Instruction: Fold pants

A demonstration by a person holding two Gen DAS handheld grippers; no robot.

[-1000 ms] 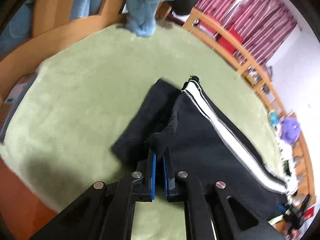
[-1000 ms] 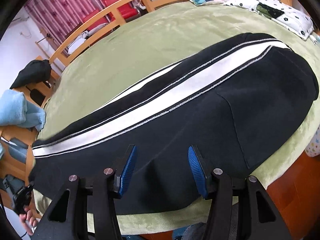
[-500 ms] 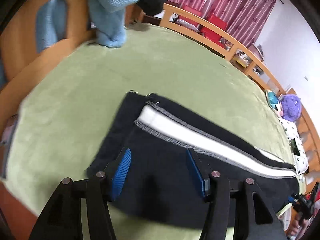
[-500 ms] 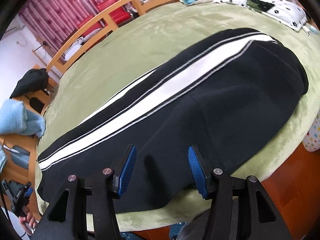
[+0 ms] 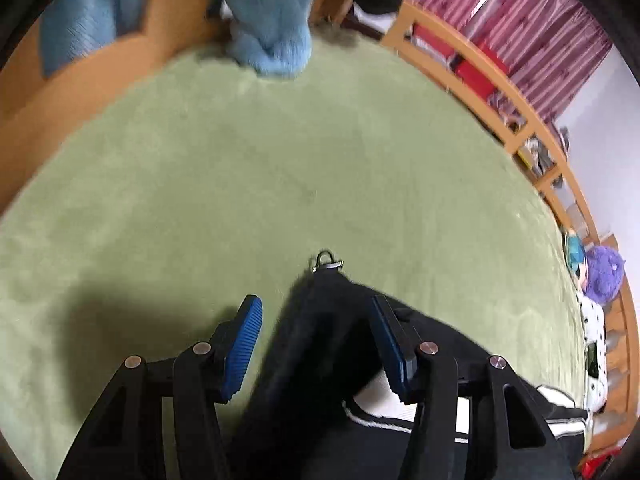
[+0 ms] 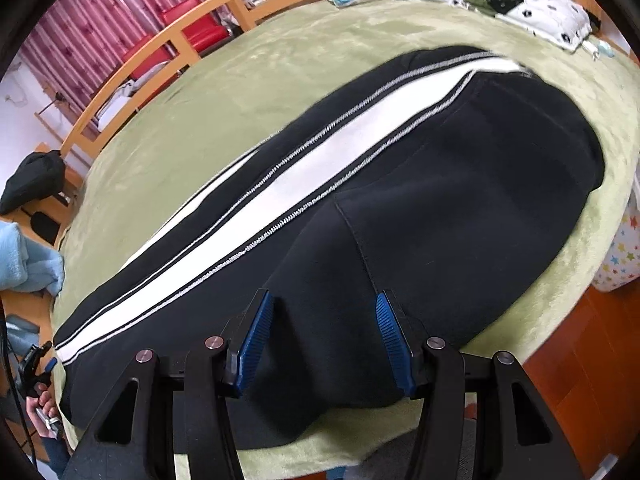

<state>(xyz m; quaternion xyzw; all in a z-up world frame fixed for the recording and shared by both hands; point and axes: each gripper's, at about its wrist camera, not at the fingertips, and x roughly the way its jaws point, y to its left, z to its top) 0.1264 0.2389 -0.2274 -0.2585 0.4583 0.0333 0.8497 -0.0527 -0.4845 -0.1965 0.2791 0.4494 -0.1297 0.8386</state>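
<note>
Through the left wrist camera you are looking across a bed covered by a plush green blanket (image 5: 280, 168), with a curved wooden bed rail (image 5: 500, 92) running along its far right edge and striped maroon curtains (image 5: 532, 32) behind it. A fluffy light-blue towel (image 5: 276, 28) is hanging down onto the far edge of the blanket. Most of the green surface ahead is lying bare. The black track pants with a white side stripe (image 5: 320, 340) are bunching up toward the lens, a small metal ring at their tip, and the cloth is rising between the blue ribbed pads of your left claw (image 5: 316, 344). That claw is standing spread wide, and you cannot tell whether either pad is touching the fabric.

Through the right wrist camera the same pants (image 6: 440, 200) are lying lengthwise across the blanket (image 6: 240, 92), stripe running from upper right to lower left, near side close to the bed's edge above the reddish wooden floor (image 6: 592, 352). A white black-spotted pillow (image 6: 520, 8) is resting at the far right. Your right claw (image 6: 324, 340) is hovering spread open over the near hem, gripping nothing.
</note>
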